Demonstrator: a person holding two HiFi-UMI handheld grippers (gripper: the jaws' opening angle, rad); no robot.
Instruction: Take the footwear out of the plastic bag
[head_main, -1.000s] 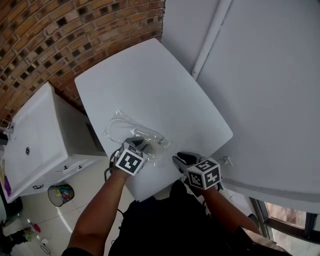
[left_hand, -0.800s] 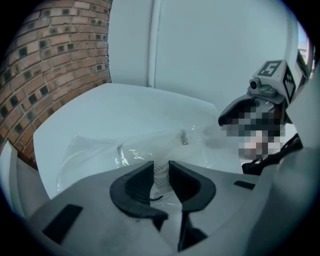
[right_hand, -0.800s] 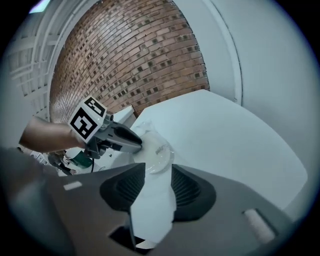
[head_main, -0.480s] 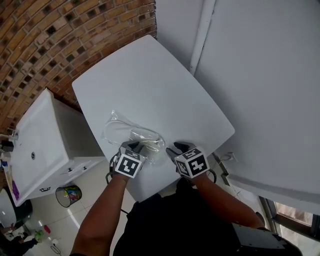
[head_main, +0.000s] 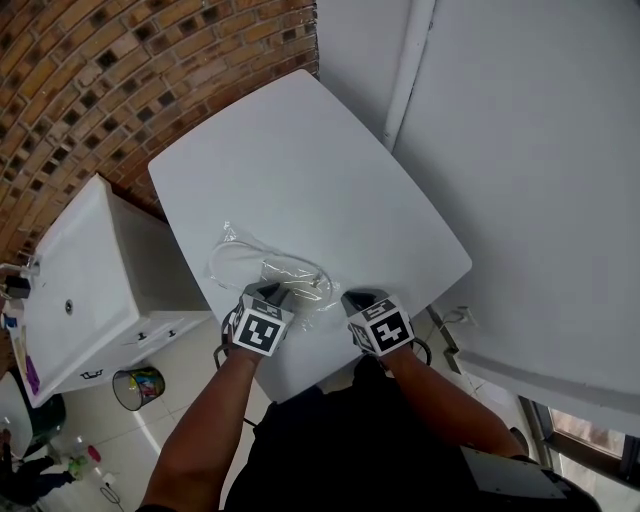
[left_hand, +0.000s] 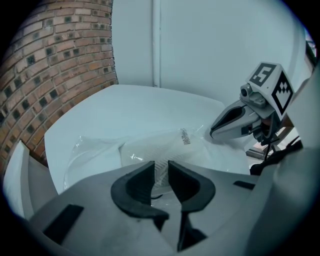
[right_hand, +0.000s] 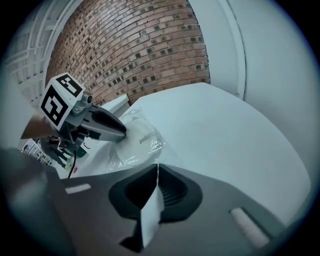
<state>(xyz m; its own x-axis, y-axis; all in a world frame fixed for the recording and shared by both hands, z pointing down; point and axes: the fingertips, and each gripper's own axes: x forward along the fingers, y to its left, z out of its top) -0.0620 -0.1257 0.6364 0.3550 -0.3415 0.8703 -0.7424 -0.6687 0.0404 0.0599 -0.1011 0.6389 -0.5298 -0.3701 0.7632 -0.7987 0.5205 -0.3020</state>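
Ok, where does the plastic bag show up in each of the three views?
Head view: plastic bag, left of centre on the table.
Left gripper view: lower middle.
Right gripper view: left of centre.
Shared landmark: the brick wall, beyond the table in all three.

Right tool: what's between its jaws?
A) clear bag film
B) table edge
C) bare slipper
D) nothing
A: the right tool has just closed its jaws flat on a thin sheet of the bag, seen edge-on between the pads.
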